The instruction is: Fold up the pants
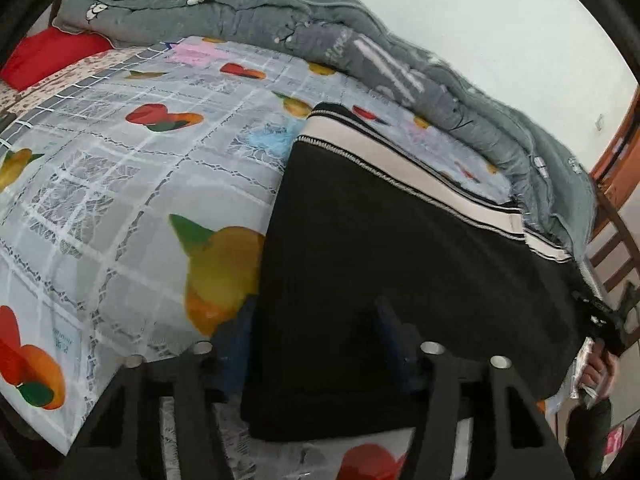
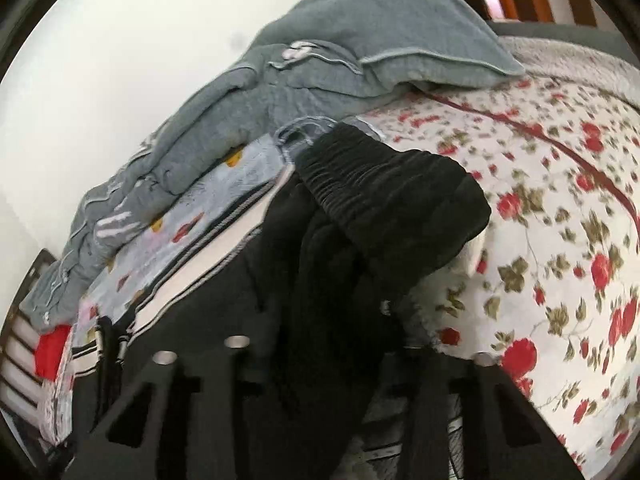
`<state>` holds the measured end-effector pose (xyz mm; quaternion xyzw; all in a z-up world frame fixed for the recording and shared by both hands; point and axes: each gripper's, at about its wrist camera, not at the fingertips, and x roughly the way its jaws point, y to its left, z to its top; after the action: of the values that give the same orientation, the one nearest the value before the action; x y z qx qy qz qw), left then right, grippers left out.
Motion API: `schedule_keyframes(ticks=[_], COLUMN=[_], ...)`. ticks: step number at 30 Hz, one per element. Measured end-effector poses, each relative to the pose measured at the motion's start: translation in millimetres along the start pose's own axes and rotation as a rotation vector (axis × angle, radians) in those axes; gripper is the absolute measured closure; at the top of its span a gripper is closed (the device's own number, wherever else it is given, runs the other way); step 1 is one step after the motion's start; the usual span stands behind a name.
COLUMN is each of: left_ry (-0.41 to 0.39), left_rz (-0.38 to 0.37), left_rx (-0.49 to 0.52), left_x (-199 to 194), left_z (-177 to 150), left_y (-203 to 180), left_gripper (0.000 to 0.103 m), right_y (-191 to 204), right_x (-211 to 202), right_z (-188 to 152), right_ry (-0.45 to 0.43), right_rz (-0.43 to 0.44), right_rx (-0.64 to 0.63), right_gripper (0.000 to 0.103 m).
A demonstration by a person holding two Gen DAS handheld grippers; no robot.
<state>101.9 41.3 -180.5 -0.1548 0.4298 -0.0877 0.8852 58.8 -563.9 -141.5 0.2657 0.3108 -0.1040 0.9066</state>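
Covering bed, fruit-print sheet [image 1: 120, 184]; both hand-held grippers clamp black pants [image 1: 380, 248]; white wall [image 1: 480, 20].

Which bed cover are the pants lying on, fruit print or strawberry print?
Mostly the grey grid-patterned fruit-print cover: the black pants lie flat on it. Only their bunched waistband reaches over the white strawberry-print cover.

Fruit-print bedspread [image 1: 120, 184] covers most of the bed, grey grid with pears and red-orange fruit. Grey quilt [image 1: 360, 52] lies bunched along the far edge against a white wall [image 1: 480, 20]. Red pillow [image 1: 48, 54] sits at the far left corner, beside the quilt's end. Right wrist view: rose-print sheet [image 2: 560, 208], white with red blooms; grey pillow [image 2: 400, 40] on its far end. Wooden frame [image 1: 616, 148], possibly a chair, stands at the bed's end.
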Motion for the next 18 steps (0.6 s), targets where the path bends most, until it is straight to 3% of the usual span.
schedule_keyframes(ticks=[3, 5, 8, 12, 18], left_ry=[-0.037, -0.054, -0.097, -0.143, -0.166], left_rz=[0.058, 0.070, 0.088, 0.056, 0.049], left_rx=[0.004, -0.018, -0.008, -0.003, -0.038], left_x=[-2.4, -5.5, -11.1, -15.8, -18.3], left_z=[6.6, 15.6, 30.3, 52.4, 74.3], left_y=[-5.2, -4.7, -7.4, 1.6, 44.1], left_gripper=[0.079, 0.082, 0.085, 0.085, 0.085], right_y=[28.3, 52.6, 97.5, 143.7, 204.1], right_x=[-16.1, -25.9, -36.1, -43.9, -50.9], right_z=[6.5, 10.2, 18.5, 28.9, 28.9], right_ry=[-0.057, -0.102, -0.156, -0.197, -0.240], right_rz=[-0.031, -0.053, -0.082, -0.067, 0.020], right_rx=[-0.108, -0.188, -0.303, -0.357, -0.408], right_gripper=[0.086, 0.087, 0.088, 0.088, 0.088])
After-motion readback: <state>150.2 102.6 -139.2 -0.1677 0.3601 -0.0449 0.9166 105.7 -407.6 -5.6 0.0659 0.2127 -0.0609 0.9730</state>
